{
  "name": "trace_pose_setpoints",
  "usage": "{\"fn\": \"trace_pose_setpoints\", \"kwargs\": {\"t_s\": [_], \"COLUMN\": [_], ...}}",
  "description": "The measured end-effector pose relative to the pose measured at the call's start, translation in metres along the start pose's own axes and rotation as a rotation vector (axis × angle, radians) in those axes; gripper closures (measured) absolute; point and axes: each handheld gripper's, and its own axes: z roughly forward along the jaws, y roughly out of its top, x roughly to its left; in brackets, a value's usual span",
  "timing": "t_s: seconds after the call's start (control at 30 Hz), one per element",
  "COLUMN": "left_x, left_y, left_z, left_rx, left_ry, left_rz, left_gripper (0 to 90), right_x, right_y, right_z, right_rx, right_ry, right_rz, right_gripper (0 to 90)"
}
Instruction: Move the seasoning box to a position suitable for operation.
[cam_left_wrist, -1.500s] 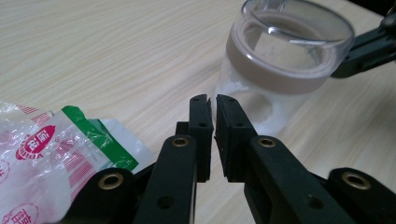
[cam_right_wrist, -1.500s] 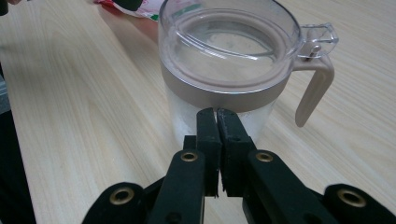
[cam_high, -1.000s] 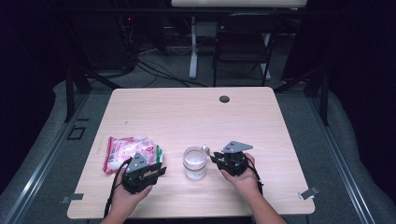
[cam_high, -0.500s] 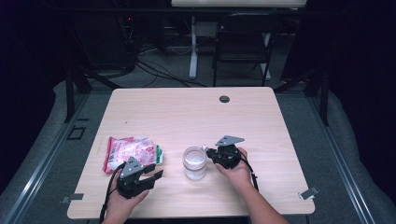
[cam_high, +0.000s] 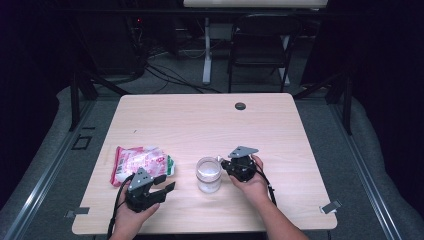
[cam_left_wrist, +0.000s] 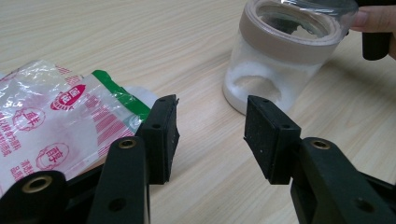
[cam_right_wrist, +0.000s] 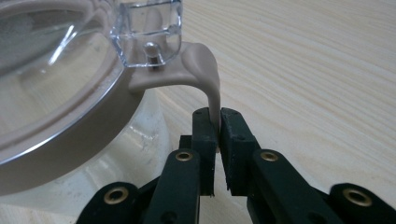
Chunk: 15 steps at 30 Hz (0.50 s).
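We are inspecting the right claw (cam_right_wrist: 218, 135) first. Its jaws have just been closing and are now pinching the beige latch tab (cam_right_wrist: 212, 93) of the jar's lid, the tab hanging straight down between the pads. The tab's long axis is running upright, in line with the jaws' gap, so we judge that the coming move is turning on this one relation: a pull or lift along that axis should be releasing the clear lid (cam_right_wrist: 51, 60).

The jar (cam_high: 208, 174) is standing upright on the bench (cam_high: 280, 130), touching the right claw (cam_high: 226, 165) at the latch and lying directly ahead of it. White powder is lining the jar's lower wall.

We are turning next to the left claw (cam_left_wrist: 211, 133). Its jaws have just been opening and are standing apart with nothing between the pads. The jar (cam_left_wrist: 285, 60) is lying ahead of this claw and to its right, apart from it. The printed packet (cam_left_wrist: 56, 126) is lying flat just beside its left jaw, and we cannot tell whether it is touching.

We are judging the right hand (cam_high: 250, 177) the nearer, being already engaged. The left claw (cam_high: 160, 187) is free to steady the jar, which could otherwise be tipping under the pull.
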Motion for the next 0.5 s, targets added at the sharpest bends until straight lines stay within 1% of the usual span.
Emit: {"fn": "trace_pose_setpoints", "kwargs": {"t_s": [0.1,0.2,0.23,0.3,0.33,0.37,0.4,0.47,0.5], "left_x": [-0.001,-0.002,-0.003,-0.004,-0.004,-0.006,-0.007,-0.008,-0.009], "left_y": [0.001,0.003,0.003,0.004,0.005,0.005,0.006,0.008,0.009], "left_z": [0.002,0.006,0.007,0.009,0.010,0.012,0.014,0.017,0.019], "left_rx": [-0.002,0.001,-0.001,-0.006,-0.001,-0.011,-0.009,-0.012,-0.010], "left_ry": [-0.010,-0.023,-0.025,-0.031,-0.036,-0.039,-0.044,-0.049,-0.057], "left_rz": [0.004,0.011,0.011,0.021,0.027,0.031,0.038,0.048,0.054], "left_gripper": [53.8,53.5,53.0,51.7,50.9,50.6,49.9,49.2,48.9], "right_x": [0.001,0.003,0.005,0.006,0.008,0.010,0.012,0.014,0.016], "right_y": [0.000,-0.002,-0.003,-0.004,-0.005,-0.006,-0.008,-0.010,-0.012], "right_z": [-0.003,-0.006,-0.007,-0.009,-0.011,-0.013,-0.015,-0.019,-0.021], "right_rx": [0.014,0.016,0.021,0.022,0.028,0.031,0.032,0.035,0.029], "right_ry": [-0.009,-0.024,-0.037,-0.048,-0.058,-0.069,-0.084,-0.093,-0.095], "right_rz": [-0.004,-0.007,-0.007,-0.009,-0.012,-0.017,-0.020,-0.008,0.006], "right_gripper": [85.0,85.3,85.4,85.5,85.6,85.7,85.6,85.3,85.1]}}
